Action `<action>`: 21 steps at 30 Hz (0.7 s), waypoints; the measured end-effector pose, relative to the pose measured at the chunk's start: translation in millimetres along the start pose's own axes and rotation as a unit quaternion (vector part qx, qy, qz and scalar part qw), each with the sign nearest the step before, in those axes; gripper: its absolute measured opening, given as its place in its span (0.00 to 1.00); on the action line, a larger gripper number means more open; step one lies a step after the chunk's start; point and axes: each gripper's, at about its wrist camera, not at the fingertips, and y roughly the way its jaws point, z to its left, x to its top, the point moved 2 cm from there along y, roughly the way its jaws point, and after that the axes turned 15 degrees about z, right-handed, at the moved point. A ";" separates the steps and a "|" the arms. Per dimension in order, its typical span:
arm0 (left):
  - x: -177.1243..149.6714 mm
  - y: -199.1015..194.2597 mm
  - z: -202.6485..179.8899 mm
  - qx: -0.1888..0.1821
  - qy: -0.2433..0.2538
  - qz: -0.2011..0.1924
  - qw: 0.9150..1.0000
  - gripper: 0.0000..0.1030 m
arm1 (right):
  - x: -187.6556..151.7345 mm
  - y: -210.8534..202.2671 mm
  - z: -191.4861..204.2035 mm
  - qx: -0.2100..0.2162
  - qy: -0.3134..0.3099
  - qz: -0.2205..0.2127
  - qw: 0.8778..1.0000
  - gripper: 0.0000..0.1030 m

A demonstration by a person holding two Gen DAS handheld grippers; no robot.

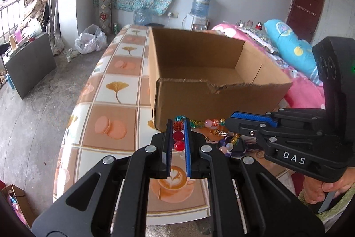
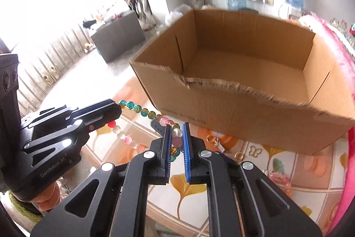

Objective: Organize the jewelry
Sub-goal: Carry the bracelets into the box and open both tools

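Observation:
A bead bracelet (image 1: pixel 199 123) of red, teal, yellow and pink beads hangs stretched between both grippers, just in front of the open cardboard box (image 1: pixel 188 99). My left gripper (image 1: pixel 178 126) is shut on its red beads. My right gripper (image 2: pixel 176 129) is shut on its pink and clear beads; the strand (image 2: pixel 142 111) runs from it to the left gripper (image 2: pixel 118 109). The right gripper also shows in the left wrist view (image 1: pixel 228 121). The box (image 2: pixel 255 110) looks empty inside.
The table (image 1: pixel 115 90) has a tiled cloth with leaf and macaron prints. Gold rings and a spring (image 2: pixel 218 143), a butterfly charm (image 2: pixel 255 151) and a pink bracelet (image 2: pixel 280 181) lie before the box. A pink bed (image 1: pixel 299 86) is on the right.

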 end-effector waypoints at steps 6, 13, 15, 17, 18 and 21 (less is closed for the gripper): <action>59.2 -35.8 -26.9 -0.009 0.039 -0.046 0.998 0.08 | 18.1 -63.3 -15.6 0.003 -0.016 -0.072 0.997 0.10; 153.5 18.4 -39.7 0.010 0.062 0.030 0.998 0.08 | 114.3 -19.0 -81.8 0.070 0.051 0.030 0.996 0.10; 173.7 51.1 -39.0 0.021 0.063 0.074 0.995 0.08 | 136.7 8.4 -100.6 0.086 0.076 0.071 0.991 0.10; 188.1 84.4 -31.9 0.041 0.062 0.112 0.991 0.08 | 156.1 37.7 -118.1 0.100 0.103 0.111 0.983 0.10; 194.5 99.1 -29.1 0.047 0.061 0.130 0.988 0.08 | 165.2 51.8 -125.3 0.105 0.112 0.128 0.980 0.10; 204.7 139.4 -18.9 0.073 0.062 0.183 0.978 0.08 | 188.0 85.8 -140.7 0.115 0.130 0.169 0.970 0.10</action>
